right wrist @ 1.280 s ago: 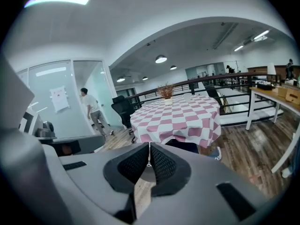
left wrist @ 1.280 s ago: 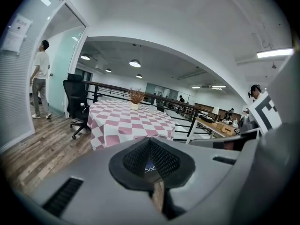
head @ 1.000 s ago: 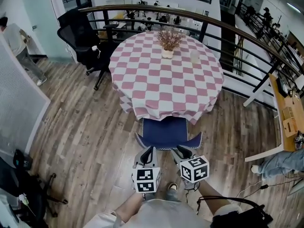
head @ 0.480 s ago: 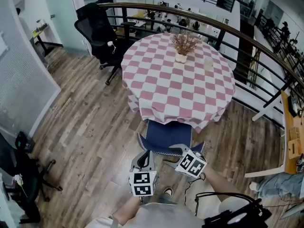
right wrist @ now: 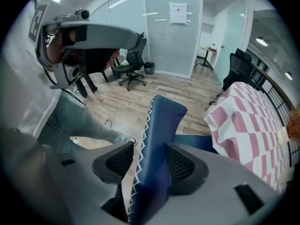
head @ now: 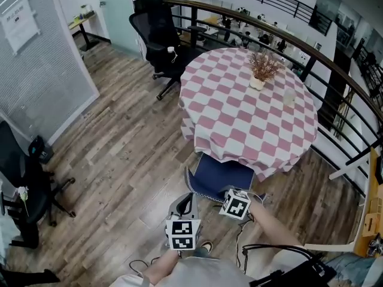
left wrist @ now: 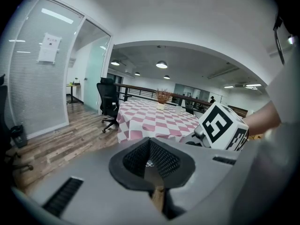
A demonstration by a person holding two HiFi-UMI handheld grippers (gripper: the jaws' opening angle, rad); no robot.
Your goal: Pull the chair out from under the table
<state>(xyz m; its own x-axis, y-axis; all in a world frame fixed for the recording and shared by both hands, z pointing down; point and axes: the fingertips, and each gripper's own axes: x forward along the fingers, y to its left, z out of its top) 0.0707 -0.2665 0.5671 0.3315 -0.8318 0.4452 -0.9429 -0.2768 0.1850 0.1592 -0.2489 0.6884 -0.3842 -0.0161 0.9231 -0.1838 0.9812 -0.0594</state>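
The right tool (right wrist: 149, 161) points steeply down. Its jaws are spread and have just been opening, and the blue backrest of the chair (head: 222, 173) stands between them, not yet pinched. In the head view the seat runs on toward 1 o'clock, tucked under the checked desk (head: 239, 112), and the backrest's top edge lies roughly 10 to 4. The left tool (head: 184, 207), pressed together and empty, hangs at 8 o'clock, farther off. The pull likely goes toward 7 o'clock.
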